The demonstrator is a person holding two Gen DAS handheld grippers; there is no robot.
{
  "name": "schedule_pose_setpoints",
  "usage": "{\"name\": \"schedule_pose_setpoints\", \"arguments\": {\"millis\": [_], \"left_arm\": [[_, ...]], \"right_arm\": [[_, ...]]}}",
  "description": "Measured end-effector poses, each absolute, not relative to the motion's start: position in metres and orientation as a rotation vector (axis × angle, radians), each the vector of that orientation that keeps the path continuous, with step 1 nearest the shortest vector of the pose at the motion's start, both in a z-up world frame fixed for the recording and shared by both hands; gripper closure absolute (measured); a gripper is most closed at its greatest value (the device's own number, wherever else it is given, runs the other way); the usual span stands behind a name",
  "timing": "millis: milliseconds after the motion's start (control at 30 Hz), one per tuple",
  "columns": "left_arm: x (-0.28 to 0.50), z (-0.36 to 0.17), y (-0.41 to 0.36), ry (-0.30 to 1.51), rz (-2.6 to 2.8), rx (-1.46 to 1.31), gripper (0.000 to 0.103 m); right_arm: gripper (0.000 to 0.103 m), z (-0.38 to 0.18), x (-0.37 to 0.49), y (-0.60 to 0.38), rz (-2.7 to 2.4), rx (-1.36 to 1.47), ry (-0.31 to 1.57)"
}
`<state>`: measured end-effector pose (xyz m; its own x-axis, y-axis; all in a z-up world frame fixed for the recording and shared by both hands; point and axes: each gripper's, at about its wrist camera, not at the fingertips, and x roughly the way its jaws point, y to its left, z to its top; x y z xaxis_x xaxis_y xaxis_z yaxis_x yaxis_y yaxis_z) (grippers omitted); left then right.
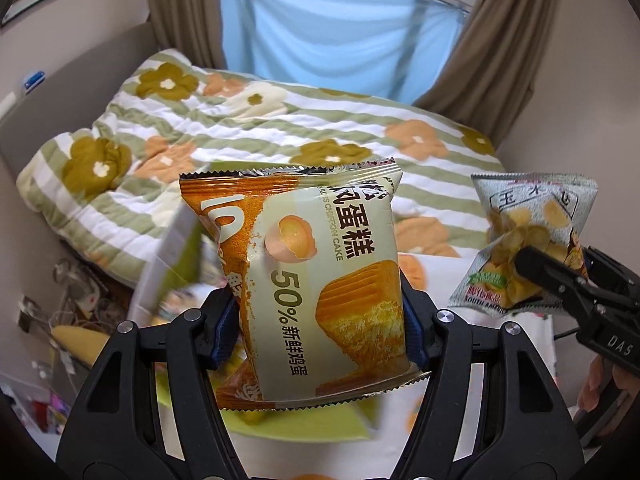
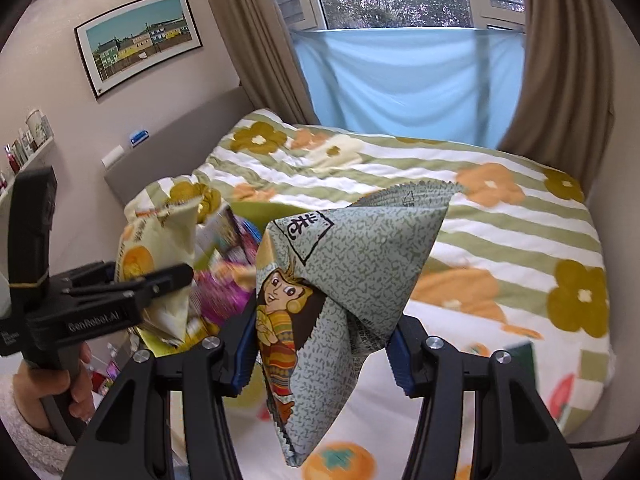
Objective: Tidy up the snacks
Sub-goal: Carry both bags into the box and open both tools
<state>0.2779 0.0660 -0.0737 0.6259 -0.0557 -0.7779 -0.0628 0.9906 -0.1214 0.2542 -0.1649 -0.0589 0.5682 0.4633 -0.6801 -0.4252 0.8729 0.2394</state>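
- Above the bed (image 1: 280, 120), the left gripper (image 1: 320, 320) clamped a chiffon cake packet (image 1: 320, 264).
- Beside it, the right gripper (image 2: 320, 348) pinched a corn snack bag (image 2: 348, 292).
- Both wrappers probably crushed easily; a light, steady squeeze suited sorting.

— How many snack bags are held up?
— Two. One cake bag (image 1: 320, 280) and one chip bag (image 2: 340, 300).
— How many grippers?
— Two, a left gripper (image 1: 320, 320) and a right gripper (image 2: 320, 352).
— How many beds?
— One bed (image 2: 500, 216).
— And pictures on the wall?
— One picture (image 2: 140, 40).
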Motion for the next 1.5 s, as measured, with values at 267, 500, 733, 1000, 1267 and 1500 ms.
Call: {"name": "schedule_pose_setpoints", "arguments": {"millis": [267, 500, 733, 1000, 1267, 1500], "left_arm": [[0.342, -0.111, 0.143, 1.018, -0.06, -0.122, 0.04], [0.364, -0.142, 0.168, 1.059, -0.122, -0.096, 0.0], [0.356, -0.152, 0.185, 1.067, -0.157, -0.106, 0.0], [0.346, -0.141, 0.194, 1.045, -0.131, -0.106, 0.0], [0.345, -0.14, 0.204, 1.038, -0.106, -0.1, 0.0], [0.341, -0.14, 0.205, 1.037, -0.112, -0.097, 0.0]], "right_arm": [[0.052, -0.066, 0.3, -0.086, 0.477, 0.081, 0.855], [0.052, -0.078, 0.319, -0.052, 0.377, 0.091, 0.911], [0.052, -0.087, 0.327, -0.036, 0.318, 0.084, 0.957], [0.052, -0.093, 0.343, -0.027, 0.345, 0.106, 0.965], [0.0, -0.1, 0.351, -0.02, 0.35, 0.136, 0.933], [0.001, -0.105, 0.33, -0.022, 0.331, 0.086, 0.923]]}}
